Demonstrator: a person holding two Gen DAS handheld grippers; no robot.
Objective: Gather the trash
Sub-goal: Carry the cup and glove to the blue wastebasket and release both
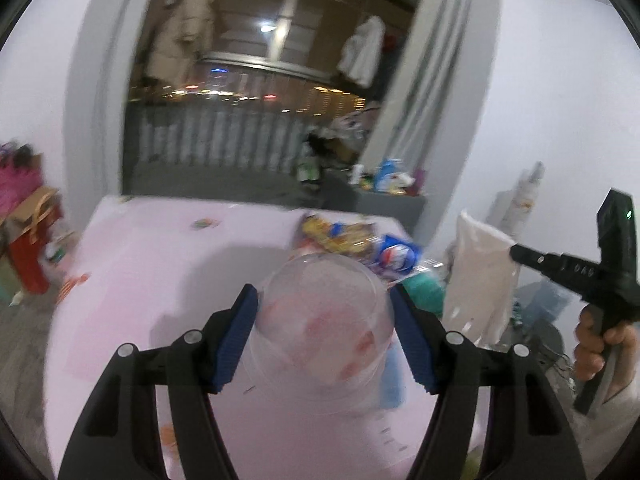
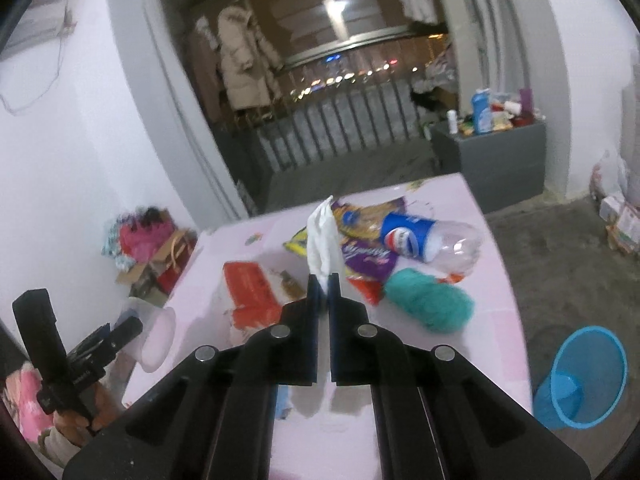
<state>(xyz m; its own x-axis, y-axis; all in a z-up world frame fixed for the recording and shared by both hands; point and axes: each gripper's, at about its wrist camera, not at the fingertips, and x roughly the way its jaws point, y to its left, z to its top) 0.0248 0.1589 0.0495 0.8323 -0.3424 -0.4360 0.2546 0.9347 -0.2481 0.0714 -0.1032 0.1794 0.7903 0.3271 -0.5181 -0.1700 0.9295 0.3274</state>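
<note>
left claw grips clear plastic cup, mouth pointing forward | right claw pinches white tissue, long axis upright | both above pink surface

**A lived-in home, seen at night**

This looks like a room in a flat that opens onto a balcony. Beyond the wide doorway a coat and other clothes hang from a rail, and city lights show past the railing. Curtains frame the doorway's right side. A pink table carries snack wrappers, a bottle and a ball of teal yarn toward its far right corner. A grey cabinet by the doorway holds what seem to be toiletries or cleaning bottles, though blur hides the labels. Gift bags sit against the left wall, and a blue bin stands on the floor off the table's right edge.
</note>
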